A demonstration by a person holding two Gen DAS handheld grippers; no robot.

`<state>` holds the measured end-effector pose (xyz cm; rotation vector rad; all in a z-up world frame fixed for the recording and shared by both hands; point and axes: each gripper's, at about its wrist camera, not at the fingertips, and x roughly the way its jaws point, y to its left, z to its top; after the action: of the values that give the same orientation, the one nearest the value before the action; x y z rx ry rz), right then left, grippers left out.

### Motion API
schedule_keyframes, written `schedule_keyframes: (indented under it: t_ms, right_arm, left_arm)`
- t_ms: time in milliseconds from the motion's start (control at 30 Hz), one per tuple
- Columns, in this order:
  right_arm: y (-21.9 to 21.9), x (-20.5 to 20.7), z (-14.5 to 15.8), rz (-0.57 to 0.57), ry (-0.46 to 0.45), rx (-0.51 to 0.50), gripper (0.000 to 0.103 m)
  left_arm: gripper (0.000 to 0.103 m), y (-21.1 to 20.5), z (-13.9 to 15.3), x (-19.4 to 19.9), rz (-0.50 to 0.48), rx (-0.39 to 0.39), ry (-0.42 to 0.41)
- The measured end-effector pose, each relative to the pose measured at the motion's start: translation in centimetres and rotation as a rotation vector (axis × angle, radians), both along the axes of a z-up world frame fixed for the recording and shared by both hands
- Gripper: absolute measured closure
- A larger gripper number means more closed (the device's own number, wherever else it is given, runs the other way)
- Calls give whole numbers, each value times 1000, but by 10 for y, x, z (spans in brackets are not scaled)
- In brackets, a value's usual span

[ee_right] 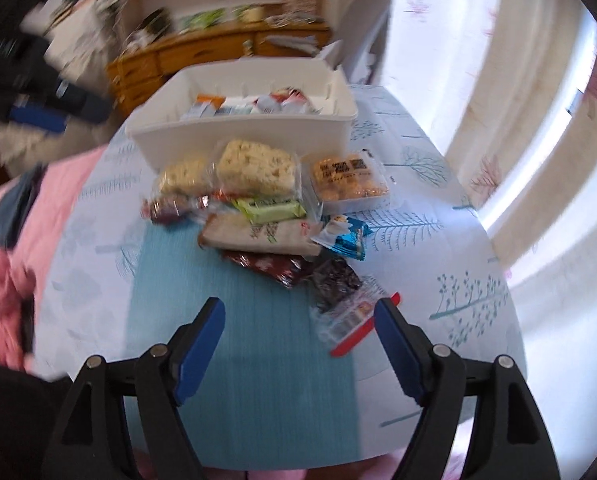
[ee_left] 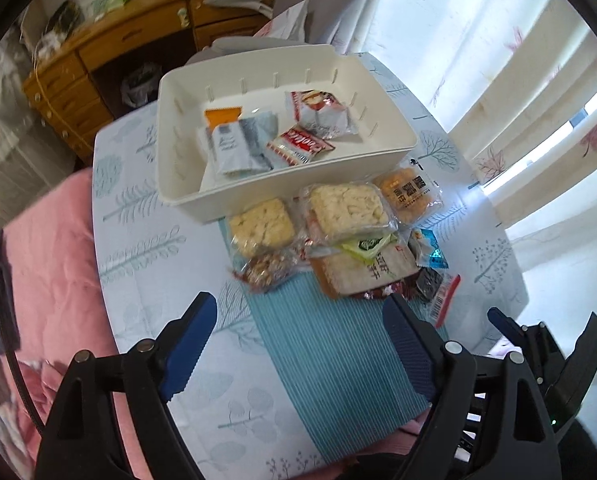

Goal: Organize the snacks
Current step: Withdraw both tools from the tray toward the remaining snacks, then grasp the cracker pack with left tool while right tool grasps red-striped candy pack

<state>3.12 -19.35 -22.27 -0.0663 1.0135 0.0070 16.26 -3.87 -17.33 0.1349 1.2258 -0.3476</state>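
- Roughly a third done, at a guess: white rectangular plastic bin (ee_left: 186, 196) already holding a handful of packets, incl. a red-and-white wrapped biscuit pack (ee_left: 298, 149) and a grey foil sachet (ee_left: 238, 148).
- Still waiting just in front of the bin, on the teal ribbed placemat (ee_left: 318, 344): two clear-wrapped pale rice-crisp squares (ee_left: 348, 206), an orange-labelled tray of golden puffs (ee_left: 410, 196) off to the bin's front-right corner, a green wafer pack (ee_right: 270, 210), a beige flat pouch (ee_left: 362, 272), a small blue shiny packet (ee_right: 344, 236), dark red wrappers (ee_right: 274, 266).
- Nearest the camera side, farthest from the bin: clear bag with dark contents and a red strip (ee_right: 350, 312).
- Left gripper (ee_left: 302, 348) hovering low over the placemat, well short of the bin, blue pads spread wide, nothing between them.
- Right gripper (ee_right: 300, 348) likewise spread and empty, aimed at the pile, right pad just beside that red-strip bag; touching or not, can't tell through the blur.
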Motion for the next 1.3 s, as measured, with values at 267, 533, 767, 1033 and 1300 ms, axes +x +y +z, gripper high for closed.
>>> schedule_keyframes:
  t_ms: [267, 533, 767, 1033, 1300]
  right_arm:
    - [-21, 15, -27, 213, 55, -34, 25]
    - [-47, 27, -56, 347, 100, -25, 25]
    - [-58, 30, -74, 422, 115, -12, 25]
    - [-58, 40, -81, 499, 104, 5, 25]
    - [-47, 55, -88, 550, 119, 30, 25]
  left_arm:
    - [19, -54, -21, 6, -93, 85, -113]
    - [19, -102, -54, 11, -231, 239, -262]
    - [19, -136, -90, 27, -356, 371, -290]
    - [19, -153, -122, 52, -395, 420, -210]
    - [14, -163, -139, 70, -405, 438, -159]
